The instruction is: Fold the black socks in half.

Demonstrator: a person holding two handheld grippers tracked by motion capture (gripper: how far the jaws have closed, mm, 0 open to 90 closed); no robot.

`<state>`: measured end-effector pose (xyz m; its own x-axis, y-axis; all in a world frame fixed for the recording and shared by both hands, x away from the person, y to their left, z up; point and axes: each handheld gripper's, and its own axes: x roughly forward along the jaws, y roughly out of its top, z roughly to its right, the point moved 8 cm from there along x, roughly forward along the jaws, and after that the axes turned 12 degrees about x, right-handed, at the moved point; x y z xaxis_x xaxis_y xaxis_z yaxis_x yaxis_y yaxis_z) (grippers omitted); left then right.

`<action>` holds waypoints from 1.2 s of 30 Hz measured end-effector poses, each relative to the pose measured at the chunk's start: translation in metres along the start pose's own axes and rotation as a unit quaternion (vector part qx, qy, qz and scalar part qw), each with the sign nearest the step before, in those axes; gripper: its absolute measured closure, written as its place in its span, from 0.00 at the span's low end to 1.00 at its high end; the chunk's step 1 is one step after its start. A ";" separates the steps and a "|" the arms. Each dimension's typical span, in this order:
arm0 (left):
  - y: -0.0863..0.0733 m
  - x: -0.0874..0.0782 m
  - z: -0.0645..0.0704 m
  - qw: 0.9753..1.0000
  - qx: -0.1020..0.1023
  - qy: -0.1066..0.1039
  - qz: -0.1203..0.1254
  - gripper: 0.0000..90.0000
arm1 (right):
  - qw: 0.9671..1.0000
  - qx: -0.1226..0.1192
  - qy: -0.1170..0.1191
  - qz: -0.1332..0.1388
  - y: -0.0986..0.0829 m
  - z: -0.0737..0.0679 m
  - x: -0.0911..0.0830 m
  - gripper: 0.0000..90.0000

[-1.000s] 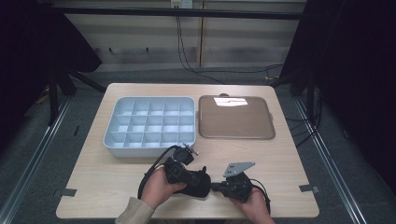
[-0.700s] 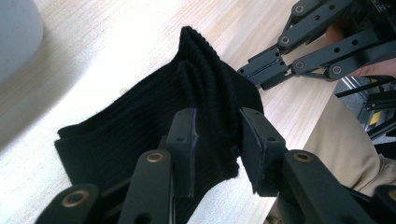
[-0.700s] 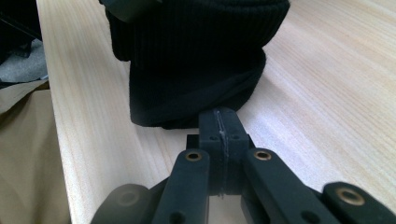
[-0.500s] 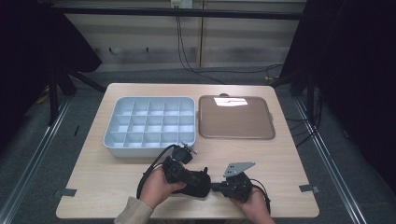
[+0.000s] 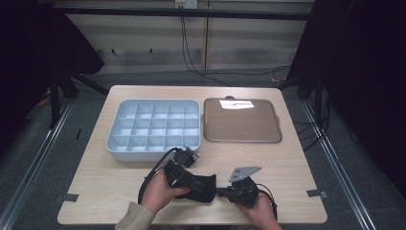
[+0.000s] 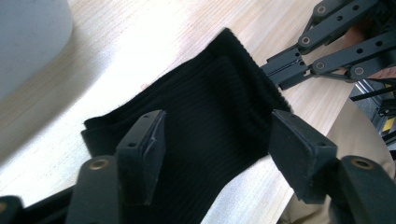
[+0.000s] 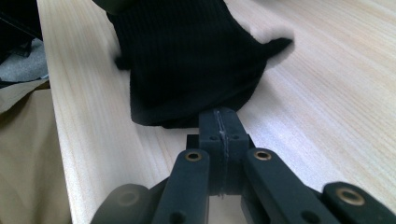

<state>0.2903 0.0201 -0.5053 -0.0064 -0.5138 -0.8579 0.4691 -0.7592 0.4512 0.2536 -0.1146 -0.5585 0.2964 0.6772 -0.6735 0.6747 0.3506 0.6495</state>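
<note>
A black ribbed cloth (image 5: pixel 202 188) lies flat on the wooden table near its front edge, between the person's two hands. My left gripper (image 5: pixel 195 183) hovers over its left part, open, with one jaw on each side of the cloth (image 6: pixel 205 102) and nothing clamped. The left gripper (image 6: pixel 215 140) looks down on the ribbed fabric. My right gripper (image 5: pixel 219 192) comes in from the right and is shut, its tips pinching the near edge of the cloth (image 7: pixel 187 56). The right gripper (image 7: pixel 219 119) has both jaws pressed together at that edge.
A pale blue compartment tray (image 5: pixel 113 149) with several cells stands behind the left gripper, close to its cable. Right of it lies a brown flat tray (image 5: pixel 242 122). The table's front edge and the person's beige clothing (image 7: pixel 28 154) are just behind the hands.
</note>
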 end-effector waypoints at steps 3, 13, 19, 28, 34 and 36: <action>-0.001 -0.001 -0.001 1.000 -0.006 0.003 0.004 0.37 | 1.000 0.001 0.002 0.000 0.000 0.000 0.000 1.00; -0.008 -0.011 -0.010 1.000 -0.014 0.013 0.008 0.36 | 1.000 0.002 0.002 0.001 0.000 0.000 0.000 1.00; -0.013 -0.015 -0.016 0.999 -0.024 0.019 0.012 0.36 | 1.000 0.000 0.001 0.001 0.000 0.000 0.000 1.00; -0.023 -0.020 -0.024 0.999 -0.035 0.029 0.010 0.36 | 1.000 -0.001 0.001 0.001 0.000 0.000 0.000 1.00; -0.030 -0.021 -0.029 0.999 -0.042 0.031 0.008 0.36 | 1.000 -0.001 0.001 0.001 0.000 0.000 0.000 1.00; -0.033 -0.021 -0.030 0.998 -0.045 0.031 0.007 0.37 | 1.000 -0.001 0.000 0.000 0.000 0.000 0.000 1.00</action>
<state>0.3019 0.0680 -0.5098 0.0548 -0.4958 -0.8667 0.5470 -0.7113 0.4414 0.2535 -0.1141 -0.5586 0.2961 0.6777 -0.6731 0.6735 0.3515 0.6503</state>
